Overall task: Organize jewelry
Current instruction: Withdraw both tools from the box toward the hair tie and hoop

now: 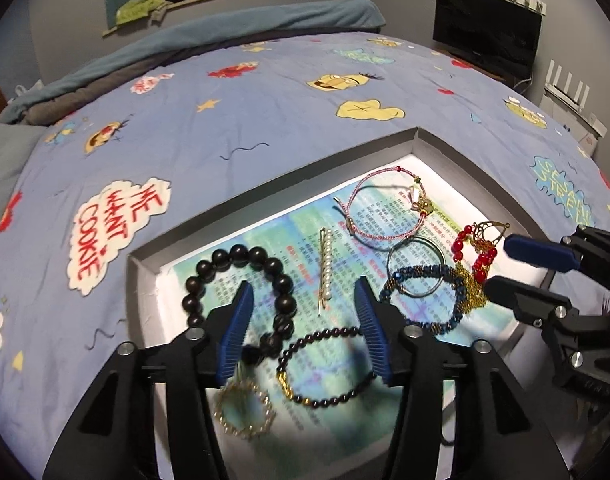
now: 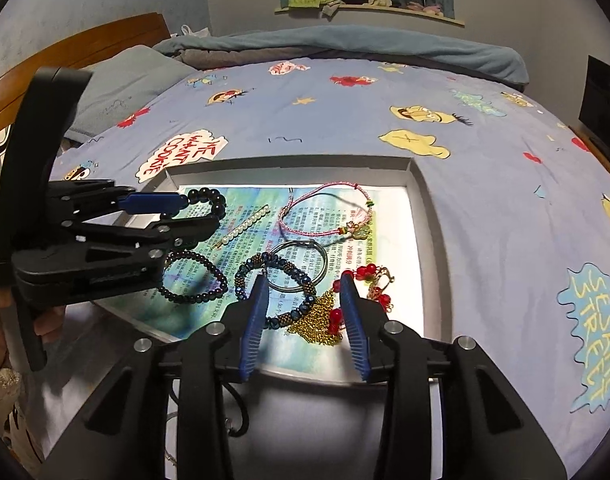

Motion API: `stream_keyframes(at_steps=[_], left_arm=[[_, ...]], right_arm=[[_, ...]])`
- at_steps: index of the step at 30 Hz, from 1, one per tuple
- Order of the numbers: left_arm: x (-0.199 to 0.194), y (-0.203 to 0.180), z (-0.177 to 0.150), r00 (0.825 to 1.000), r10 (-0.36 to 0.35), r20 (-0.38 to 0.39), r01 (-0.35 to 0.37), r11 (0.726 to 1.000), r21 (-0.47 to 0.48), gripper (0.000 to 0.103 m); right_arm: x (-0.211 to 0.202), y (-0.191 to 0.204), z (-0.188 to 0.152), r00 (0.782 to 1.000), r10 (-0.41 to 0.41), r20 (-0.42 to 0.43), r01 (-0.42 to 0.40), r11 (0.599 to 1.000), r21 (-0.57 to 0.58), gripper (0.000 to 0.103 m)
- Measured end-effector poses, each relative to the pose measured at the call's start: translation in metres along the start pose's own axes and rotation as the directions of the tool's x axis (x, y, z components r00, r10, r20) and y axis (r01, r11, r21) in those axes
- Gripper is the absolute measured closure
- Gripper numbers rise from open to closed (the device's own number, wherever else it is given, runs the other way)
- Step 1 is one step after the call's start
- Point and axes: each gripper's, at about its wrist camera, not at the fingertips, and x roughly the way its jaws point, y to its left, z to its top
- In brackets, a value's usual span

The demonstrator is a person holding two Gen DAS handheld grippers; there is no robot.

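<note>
Blue-padded fingers of the left gripper [image 1: 305, 320] stand parted over the near left of the shallow grey box [image 1: 417, 136], with nothing pressed between them. Below the gap lie a small dark-bead bracelet [image 1: 325, 364] and a pale crystal bracelet [image 1: 245, 412]; a large black-bead bracelet [image 1: 241, 292] lies just beyond the left finger. The right gripper [image 2: 305, 312] is likewise partly open and grips nothing; its fingers flank a gold chain [image 2: 317, 320] with red beads [image 2: 335, 316], and a blue beaded bracelet [image 2: 277, 292] passes beside its left finger. Farther in, on the printed paper liner [image 2: 209, 292], rest a metal bangle [image 2: 301, 268], a pearl hair clip [image 2: 245, 228] and a pink cord bracelet [image 2: 325, 216]. The box sits on a cartoon-print bedsheet [image 2: 485, 200].
</note>
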Motion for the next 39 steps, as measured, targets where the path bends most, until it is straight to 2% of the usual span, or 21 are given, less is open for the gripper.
stream_keyframes(at_steps=[4,8,12,15,17,20,26,31,39], left_arm=[[-0.01,0.0,-0.005,1.0,0.009,0.006,-0.009,1.0,-0.005,0.044],[-0.025,0.001,-0.01,0.999,0.018,0.034,-0.018,1.0,-0.012,0.031],[-0.038,0.003,-0.016,0.999,0.024,0.049,-0.023,1.0,-0.022,0.027],[-0.051,0.01,-0.023,0.997,0.037,0.065,-0.034,0.998,-0.048,0.018],[-0.058,0.016,-0.027,0.997,0.046,0.069,-0.041,0.997,-0.071,0.016],[-0.072,0.025,-0.037,0.994,0.068,0.085,-0.058,0.992,-0.109,0.01],[-0.103,0.038,-0.059,0.988,0.092,0.123,-0.071,0.983,-0.168,0.008],[-0.119,0.033,-0.077,0.984,0.119,0.134,-0.097,0.982,-0.161,0.008],[-0.128,0.024,-0.105,0.985,0.123,0.125,-0.103,0.982,-0.158,0.008]], right_arm=[[-0.008,-0.002,-0.001,1.0,-0.01,0.01,0.01,1.0,0.007,0.056],[-0.018,-0.002,-0.003,1.0,-0.018,0.026,0.018,1.0,0.017,0.039],[-0.027,-0.001,-0.004,0.999,-0.028,0.038,0.027,0.999,0.019,0.032],[-0.035,-0.001,-0.005,0.998,-0.026,0.054,0.025,0.999,0.023,0.02],[-0.042,-0.001,-0.006,0.997,-0.03,0.067,0.029,0.999,0.028,0.012],[-0.051,-0.001,-0.009,0.996,-0.043,0.084,0.041,0.999,0.031,0.006],[-0.068,0.004,-0.018,0.991,-0.077,0.112,0.076,0.997,0.011,0.006],[-0.078,0.007,-0.025,0.989,-0.086,0.117,0.086,0.996,0.002,0.006],[-0.089,0.005,-0.037,0.988,-0.1,0.117,0.102,0.995,-0.015,0.006]])
